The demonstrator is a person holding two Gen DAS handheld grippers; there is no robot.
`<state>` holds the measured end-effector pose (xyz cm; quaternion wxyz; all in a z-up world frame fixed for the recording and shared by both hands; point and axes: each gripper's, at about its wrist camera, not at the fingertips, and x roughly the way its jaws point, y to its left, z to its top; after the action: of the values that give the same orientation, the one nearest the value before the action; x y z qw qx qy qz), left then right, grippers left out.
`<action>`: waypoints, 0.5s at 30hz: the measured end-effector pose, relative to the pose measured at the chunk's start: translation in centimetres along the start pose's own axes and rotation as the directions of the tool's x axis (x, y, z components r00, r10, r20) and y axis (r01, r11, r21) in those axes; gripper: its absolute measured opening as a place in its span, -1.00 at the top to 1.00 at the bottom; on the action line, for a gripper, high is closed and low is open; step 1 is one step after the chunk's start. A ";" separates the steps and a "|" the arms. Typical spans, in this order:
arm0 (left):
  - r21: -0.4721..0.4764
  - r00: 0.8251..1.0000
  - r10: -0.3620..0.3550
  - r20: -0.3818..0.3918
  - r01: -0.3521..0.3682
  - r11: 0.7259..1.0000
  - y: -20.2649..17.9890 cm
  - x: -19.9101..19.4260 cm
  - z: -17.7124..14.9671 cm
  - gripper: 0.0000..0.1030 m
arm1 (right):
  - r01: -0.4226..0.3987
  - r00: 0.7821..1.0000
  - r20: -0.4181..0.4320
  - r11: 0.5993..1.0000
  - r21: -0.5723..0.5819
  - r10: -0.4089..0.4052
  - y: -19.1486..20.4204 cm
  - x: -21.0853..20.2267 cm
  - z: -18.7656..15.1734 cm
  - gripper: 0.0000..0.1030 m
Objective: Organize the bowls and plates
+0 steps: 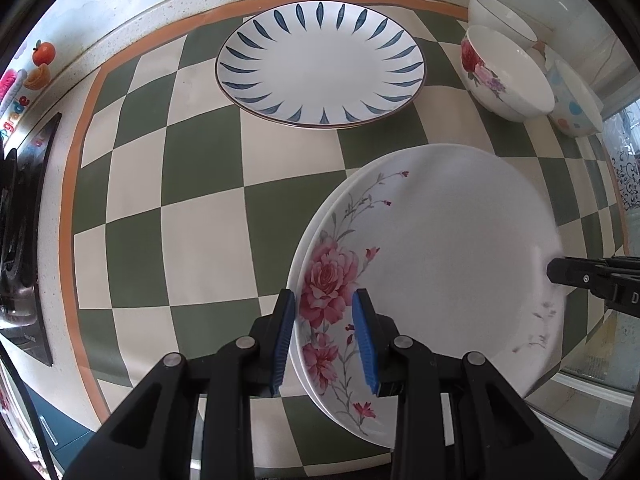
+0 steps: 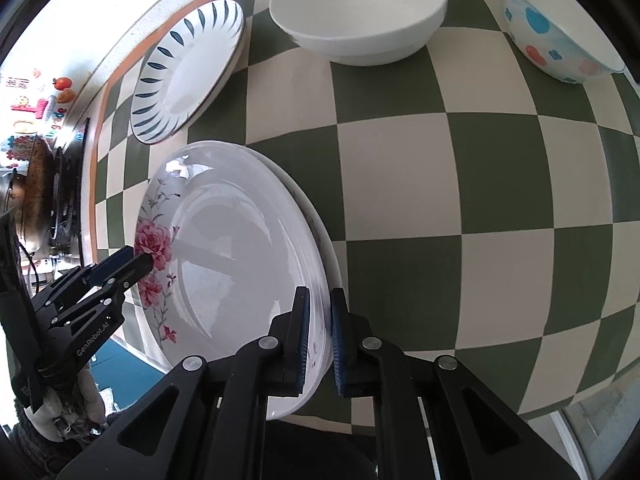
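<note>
A: Where is the rose plate (image 1: 440, 264)?

B: At the near edge of the checked mat (image 1: 200, 240), seemingly resting on a 2nd plate (image 1: 298, 256) beneath it (only that rim shows).

A: Grip status?

B: Left gripper (image 1: 325, 338) straddles the flowered rim, its pads apart, nothing clamped. Right gripper (image 2: 319, 336) brackets the opposite rim; whether it clamps, I cannot tell. Opposed holds probably keep the plate level for lifting.

A: Surroundings?

B: The blue-leaf plate (image 1: 320, 64) lies beyond; 3 bowls (image 1: 508, 76) cluster at the far right.
</note>
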<state>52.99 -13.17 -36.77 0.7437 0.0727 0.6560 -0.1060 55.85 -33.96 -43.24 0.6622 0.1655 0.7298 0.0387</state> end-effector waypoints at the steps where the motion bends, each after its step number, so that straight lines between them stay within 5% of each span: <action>1: 0.002 1.000 0.006 0.000 -0.006 1.000 0.0 0.0 0.0 0.47 | 0.017 1.000 -0.002 1.000 -0.003 -0.018 0.0 0.1 0.1 0.77; 9: -0.049 0.999 -0.034 -0.018 0.033 0.998 1.1 -0.5 0.0 0.47 | 0.003 0.999 -0.032 1.000 0.001 -0.003 0.1 0.5 0.8 0.78; 15: -0.165 0.992 -0.077 0.098 0.092 0.982 4.6 -5.7 3.3 0.46 | -0.056 0.998 0.028 0.998 0.018 0.056 0.3 -3.0 2.8 0.77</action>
<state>56.68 -9.20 -30.88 0.7712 -0.0237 0.6305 -0.0847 58.87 -35.01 -40.68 0.6693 0.1925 0.7160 0.0481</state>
